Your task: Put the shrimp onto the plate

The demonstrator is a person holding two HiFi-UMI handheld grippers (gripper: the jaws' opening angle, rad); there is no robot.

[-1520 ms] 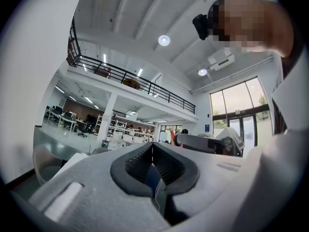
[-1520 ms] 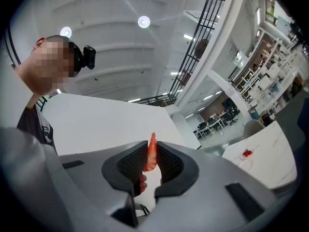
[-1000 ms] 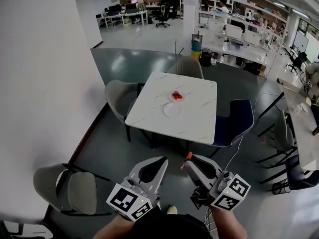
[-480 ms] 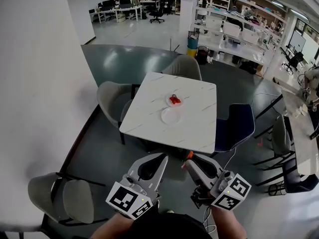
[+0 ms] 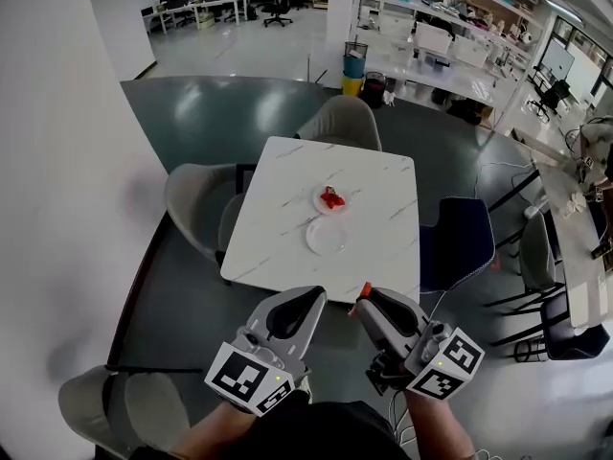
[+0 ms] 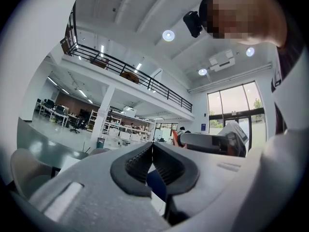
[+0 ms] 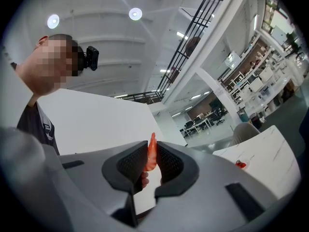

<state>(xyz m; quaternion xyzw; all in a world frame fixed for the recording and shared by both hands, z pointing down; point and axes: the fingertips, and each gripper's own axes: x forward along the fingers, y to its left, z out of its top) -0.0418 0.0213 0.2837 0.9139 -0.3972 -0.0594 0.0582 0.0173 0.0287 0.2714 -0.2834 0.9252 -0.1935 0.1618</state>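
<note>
My left gripper [image 6: 152, 148] has its jaws pressed together with nothing between them. Ahead of both grippers stands the white marble-patterned square table [image 5: 278, 218]. On it the nearer round white plate [image 5: 327, 237] lies empty. Just beyond it, a smaller white plate [image 5: 331, 200] holds a heap of red shrimp [image 5: 332, 197]. Only the head view shows the empty plate; my right gripper view catches just the red heap, far off to its right. My right gripper [image 7: 151, 145] is clamped on a slim orange shrimp [image 7: 151, 154]. Its long axis runs along the jaws, with the tapered end poking out past the fingertips.
</note>
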